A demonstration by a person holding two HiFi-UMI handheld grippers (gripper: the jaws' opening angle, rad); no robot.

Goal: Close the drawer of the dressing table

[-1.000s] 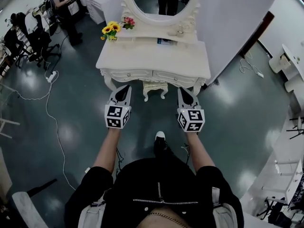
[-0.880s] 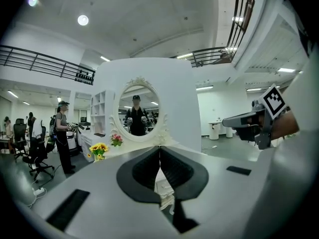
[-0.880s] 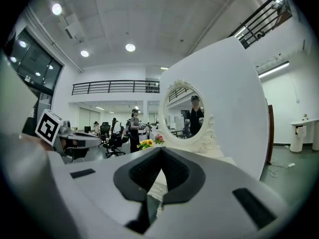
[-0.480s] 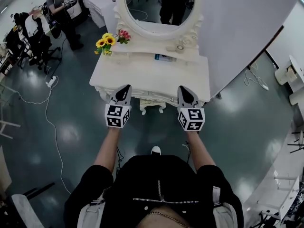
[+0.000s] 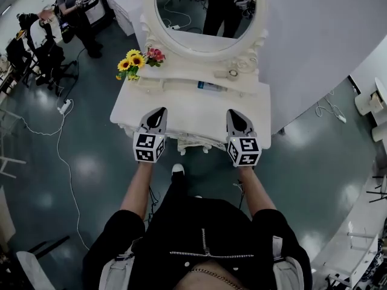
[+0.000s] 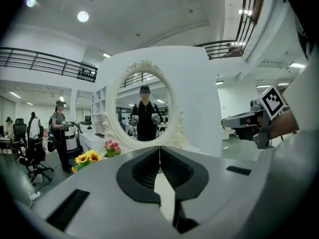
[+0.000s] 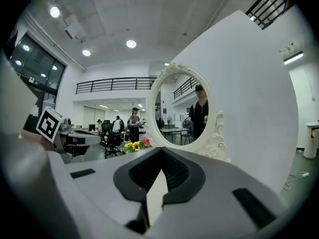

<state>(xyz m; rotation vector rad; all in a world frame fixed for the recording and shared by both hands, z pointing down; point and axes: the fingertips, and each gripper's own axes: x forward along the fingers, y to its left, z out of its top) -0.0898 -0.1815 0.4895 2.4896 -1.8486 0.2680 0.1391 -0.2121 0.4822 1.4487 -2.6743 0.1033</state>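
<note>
The white dressing table (image 5: 193, 110) with its oval mirror (image 5: 202, 11) stands right in front of me. From the head view its top hides the drawer fronts, so no drawer shows. My left gripper (image 5: 161, 111) hangs over the table's front left part, shut and holding nothing. My right gripper (image 5: 233, 112) hangs level with it over the front right part, jaws also together and empty. In the left gripper view, the left gripper (image 6: 159, 151) points at the mirror (image 6: 144, 111). The right gripper (image 7: 160, 151) faces the mirror (image 7: 185, 111) too.
Sunflowers (image 5: 134, 61), a small blue item (image 5: 211, 86) and a round item (image 5: 233, 73) sit at the table's back. A white stool (image 5: 195, 142) is tucked under it. A curved white wall (image 5: 314, 41) stands on the right. People (image 5: 75, 11) and a floor cable (image 5: 60, 132) are on the left.
I have walked up to the table, which now looms larger and nearer. Both grippers, earlier short of its front edge, now hang over the top. The drawer fronts have slipped out of sight.
</note>
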